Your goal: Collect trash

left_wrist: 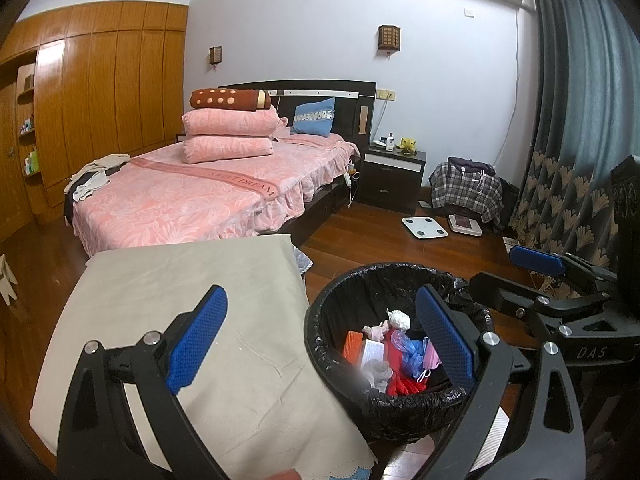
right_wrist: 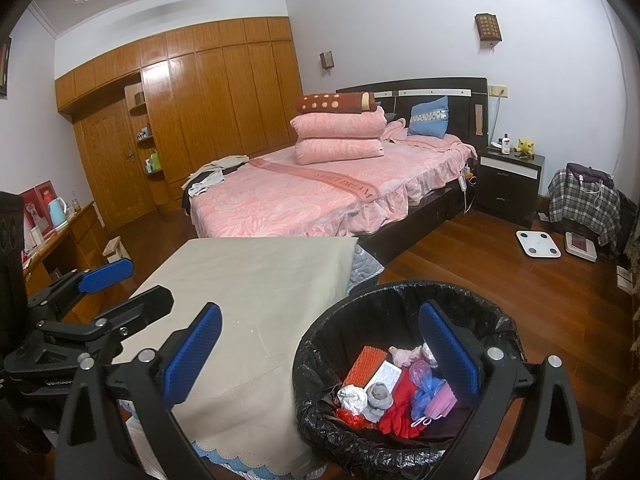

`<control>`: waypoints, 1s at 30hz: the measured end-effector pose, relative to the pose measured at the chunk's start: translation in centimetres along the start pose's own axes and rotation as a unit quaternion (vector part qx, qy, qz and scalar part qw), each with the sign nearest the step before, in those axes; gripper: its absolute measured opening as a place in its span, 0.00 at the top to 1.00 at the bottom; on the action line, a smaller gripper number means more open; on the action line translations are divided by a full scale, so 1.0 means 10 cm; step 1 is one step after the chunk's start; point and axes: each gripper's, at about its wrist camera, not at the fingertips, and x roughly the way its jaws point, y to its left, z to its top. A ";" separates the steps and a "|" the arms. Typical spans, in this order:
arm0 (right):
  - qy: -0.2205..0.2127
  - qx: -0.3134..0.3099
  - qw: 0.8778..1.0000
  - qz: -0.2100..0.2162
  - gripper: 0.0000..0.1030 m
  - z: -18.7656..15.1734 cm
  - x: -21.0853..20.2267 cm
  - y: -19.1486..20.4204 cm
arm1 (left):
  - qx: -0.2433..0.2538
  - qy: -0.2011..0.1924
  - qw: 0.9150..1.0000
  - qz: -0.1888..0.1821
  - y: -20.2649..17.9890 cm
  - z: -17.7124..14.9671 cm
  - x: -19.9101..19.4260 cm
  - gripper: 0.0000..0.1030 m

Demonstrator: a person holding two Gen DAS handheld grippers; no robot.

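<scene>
A round bin with a black liner (left_wrist: 320,328) (right_wrist: 308,360) stands on the wooden floor beside a table under a beige cloth (left_wrist: 168,304) (right_wrist: 256,280). It holds trash: an orange piece (right_wrist: 364,366), a white packet (right_wrist: 384,376), red material (right_wrist: 396,416), blue plastic (right_wrist: 426,390), a pink mask (right_wrist: 442,400), crumpled tissue (left_wrist: 400,319). My left gripper (left_wrist: 320,344) is open and empty, hovering over the table edge and bin. My right gripper (right_wrist: 320,360) is open and empty above the same spot. Each gripper shows in the other's view, the right one (left_wrist: 516,276) and the left one (right_wrist: 124,286).
A bed with a pink cover (left_wrist: 192,196) and stacked pillows stands behind the table. A dark nightstand (left_wrist: 394,176), a white scale (left_wrist: 425,227), a plaid-covered pile (left_wrist: 466,192) and a curtain (left_wrist: 580,120) are at the right. A wooden wardrobe (right_wrist: 208,96) and desk (right_wrist: 76,228) are at the left.
</scene>
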 end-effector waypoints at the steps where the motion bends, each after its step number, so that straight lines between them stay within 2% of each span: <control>1: 0.000 0.000 1.000 0.000 0.06 0.00 0.00 0.00 | 0.000 0.000 1.000 0.000 0.00 0.00 0.00 0.10; 30: 0.002 0.001 1.000 0.001 0.06 0.00 0.01 0.01 | 0.000 0.001 1.000 0.000 -0.01 0.01 0.00 0.10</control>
